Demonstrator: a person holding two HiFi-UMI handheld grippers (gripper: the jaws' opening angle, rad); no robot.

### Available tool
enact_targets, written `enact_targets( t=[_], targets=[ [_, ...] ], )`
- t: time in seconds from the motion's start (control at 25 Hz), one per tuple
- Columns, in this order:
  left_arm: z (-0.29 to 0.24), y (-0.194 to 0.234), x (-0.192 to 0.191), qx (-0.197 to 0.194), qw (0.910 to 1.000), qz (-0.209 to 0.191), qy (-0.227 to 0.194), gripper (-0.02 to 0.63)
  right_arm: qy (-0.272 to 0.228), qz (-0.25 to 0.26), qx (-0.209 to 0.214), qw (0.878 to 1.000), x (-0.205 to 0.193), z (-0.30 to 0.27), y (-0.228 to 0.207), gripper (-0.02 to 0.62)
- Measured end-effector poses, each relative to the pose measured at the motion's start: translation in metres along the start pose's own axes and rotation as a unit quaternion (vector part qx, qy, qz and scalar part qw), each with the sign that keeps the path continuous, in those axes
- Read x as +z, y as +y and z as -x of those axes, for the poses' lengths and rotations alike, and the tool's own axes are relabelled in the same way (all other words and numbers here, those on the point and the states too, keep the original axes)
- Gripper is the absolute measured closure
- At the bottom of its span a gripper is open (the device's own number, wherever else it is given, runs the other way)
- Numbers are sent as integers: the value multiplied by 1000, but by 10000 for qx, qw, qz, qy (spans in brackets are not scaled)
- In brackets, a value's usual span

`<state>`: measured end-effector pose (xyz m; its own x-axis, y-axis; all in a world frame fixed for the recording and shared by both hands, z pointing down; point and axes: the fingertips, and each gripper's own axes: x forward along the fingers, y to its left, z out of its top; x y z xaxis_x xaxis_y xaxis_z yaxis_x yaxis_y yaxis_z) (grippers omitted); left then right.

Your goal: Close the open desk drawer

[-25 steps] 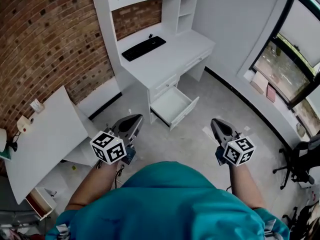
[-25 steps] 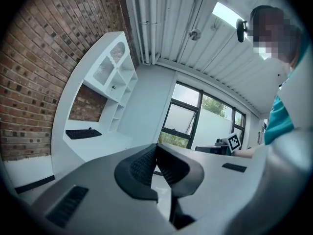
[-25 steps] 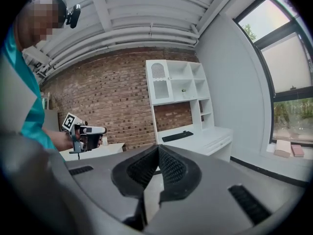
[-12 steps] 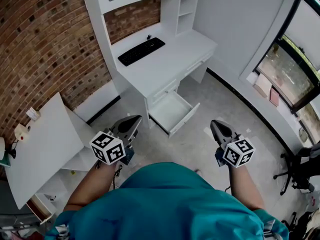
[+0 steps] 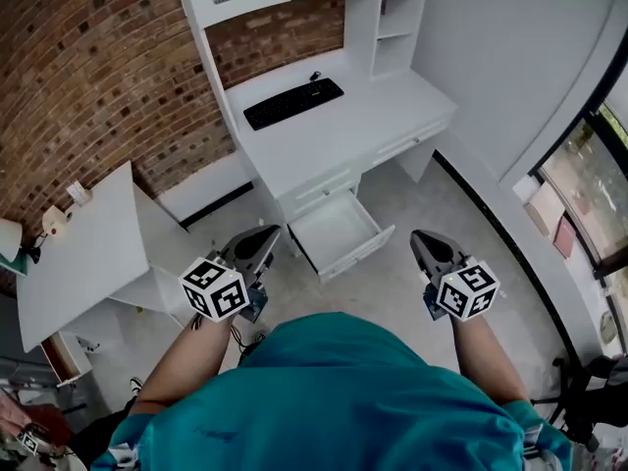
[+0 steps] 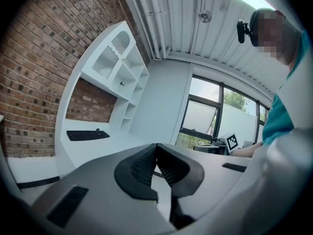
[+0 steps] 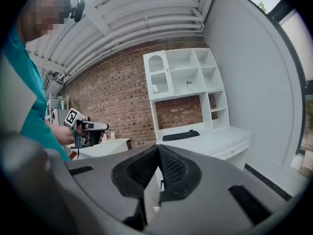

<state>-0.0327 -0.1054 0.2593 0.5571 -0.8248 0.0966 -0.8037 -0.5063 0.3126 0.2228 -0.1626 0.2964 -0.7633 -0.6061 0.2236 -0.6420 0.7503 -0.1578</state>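
Both your left gripper (image 5: 257, 238) and right gripper (image 5: 424, 241) were pressed shut, holding nothing, well short of the open drawer (image 5: 339, 232) under the far desk (image 5: 343, 126); you needed to step closer and push its front squarely.

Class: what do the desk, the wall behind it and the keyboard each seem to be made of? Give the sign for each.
Desk: probably painted or laminated board; smooth, uniform matt white.
Wall: bare brick; reddish courses with pale mortar joints.
Keyboard: likely plastic; thin, matt black.
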Motion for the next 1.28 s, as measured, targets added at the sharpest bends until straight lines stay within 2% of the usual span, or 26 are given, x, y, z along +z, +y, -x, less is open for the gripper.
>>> enact_targets(
  t=[0.12,0.28,0.4,0.56,0.96,1.28],
  targets=[
    [-3,22,-4,-32,10000,-52,51,594,-59,-106,-78,9999,-5,-18,-10,575],
    [-4,71,-16,-63,9997,37,214,594,-171,-492,-277,9983,-18,-54,-10,575],
    [-8,96,-32,-136,9989,90,441,594,55,-458,-334,9984,-37,-78,-5,575],
    [-30,117,-60,-184,9971,227,705,594,316,-422,-517,9973,-61,-96,-21,574],
    [-94,159,-139,-220,9920,478,1144,594,933,-260,-679,9930,-147,-154,-85,572],
    [-137,184,-232,-465,9828,626,1676,594,1397,-457,-719,9865,-254,-194,-128,572]
  ],
)
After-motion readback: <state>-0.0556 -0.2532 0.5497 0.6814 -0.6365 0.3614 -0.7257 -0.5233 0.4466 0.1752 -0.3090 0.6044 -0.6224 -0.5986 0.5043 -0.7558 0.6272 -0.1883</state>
